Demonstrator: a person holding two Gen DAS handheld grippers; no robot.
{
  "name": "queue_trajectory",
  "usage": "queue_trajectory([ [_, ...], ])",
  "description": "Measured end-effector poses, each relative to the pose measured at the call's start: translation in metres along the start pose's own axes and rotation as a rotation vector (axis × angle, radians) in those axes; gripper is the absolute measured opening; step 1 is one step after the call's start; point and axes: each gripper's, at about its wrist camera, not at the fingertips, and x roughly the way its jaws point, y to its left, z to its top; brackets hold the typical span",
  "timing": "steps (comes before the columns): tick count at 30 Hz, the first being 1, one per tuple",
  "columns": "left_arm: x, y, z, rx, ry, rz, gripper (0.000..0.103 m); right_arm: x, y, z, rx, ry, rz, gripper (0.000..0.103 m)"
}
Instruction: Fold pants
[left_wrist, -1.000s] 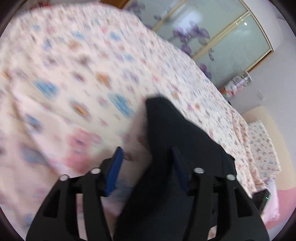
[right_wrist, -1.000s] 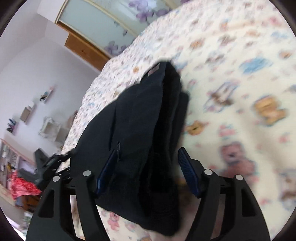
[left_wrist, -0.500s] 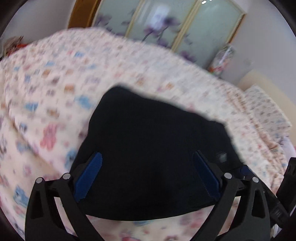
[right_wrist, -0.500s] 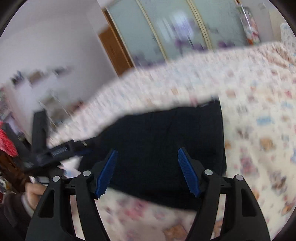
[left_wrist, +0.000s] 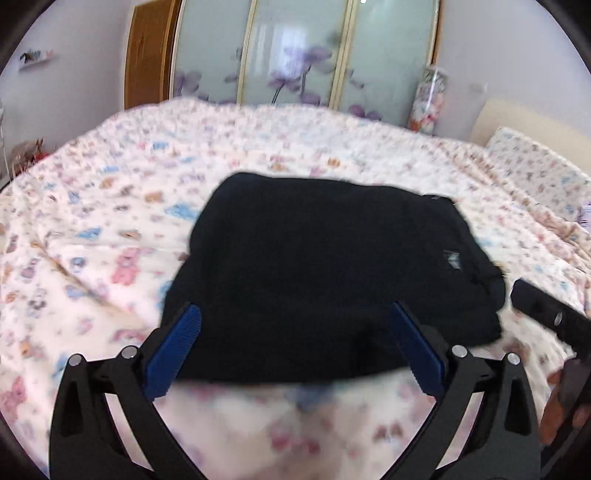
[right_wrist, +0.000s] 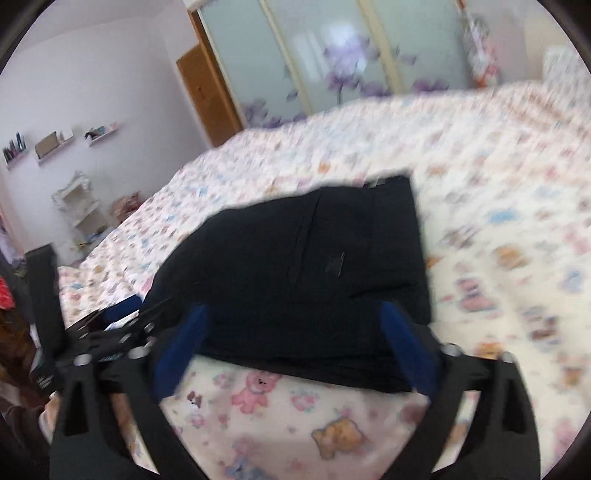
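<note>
A bedroom with pale walls holds a bed (left_wrist: 110, 229) covered in a cream sheet printed with small teddy bears, and behind it stands a wardrobe (left_wrist: 303, 55) with frosted sliding doors bearing purple flowers, next to a wooden door (right_wrist: 207, 96). Small wall shelves (right_wrist: 55, 142) and a white rack (right_wrist: 79, 206) show at the left of the right wrist view. The black pants (left_wrist: 325, 273) lie folded into a compact, roughly rectangular stack on the sheet, a small pale mark on the top layer. The left hand-held gripper (left_wrist: 295, 347) hangs just above the near edge of the stack, its blue-padded fingers (left_wrist: 173, 347) spread wide with nothing between them. The right hand-held gripper (right_wrist: 291, 347) is likewise spread wide and holds nothing, its fingers framing the near edge of the pants (right_wrist: 314, 273); layered fold edges show there. Both views are blurred.
</note>
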Motion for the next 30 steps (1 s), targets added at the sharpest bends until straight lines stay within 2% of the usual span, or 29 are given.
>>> queue_trajectory([
  [2,-0.016,0.001,-0.006,-0.006,-0.005,-0.014,0.101,-0.02,0.013,-0.008,-0.041,-0.054,-0.051,0.102],
  [5,-0.031,0.002,-0.024,-0.006,0.03,-0.028,0.101,-0.033,0.031,-0.021,-0.09,-0.066,-0.096,0.102],
  [10,-0.045,0.005,-0.055,-0.006,0.057,0.033,0.101,-0.038,0.046,-0.05,-0.086,-0.045,-0.13,0.102],
  [15,-0.051,0.001,-0.064,0.038,0.07,0.069,0.101,-0.036,0.055,-0.071,-0.069,-0.006,-0.201,0.102],
  [19,-0.054,-0.001,-0.074,0.054,0.068,0.078,0.101,-0.037,0.06,-0.082,-0.078,-0.015,-0.258,0.102],
  [25,-0.055,0.006,-0.081,0.019,0.072,0.082,0.101,-0.038,0.061,-0.094,-0.069,-0.034,-0.318,0.102],
  [30,-0.06,0.014,-0.082,-0.023,0.06,0.064,0.101,-0.041,0.062,-0.1,-0.081,-0.069,-0.332,0.102],
])
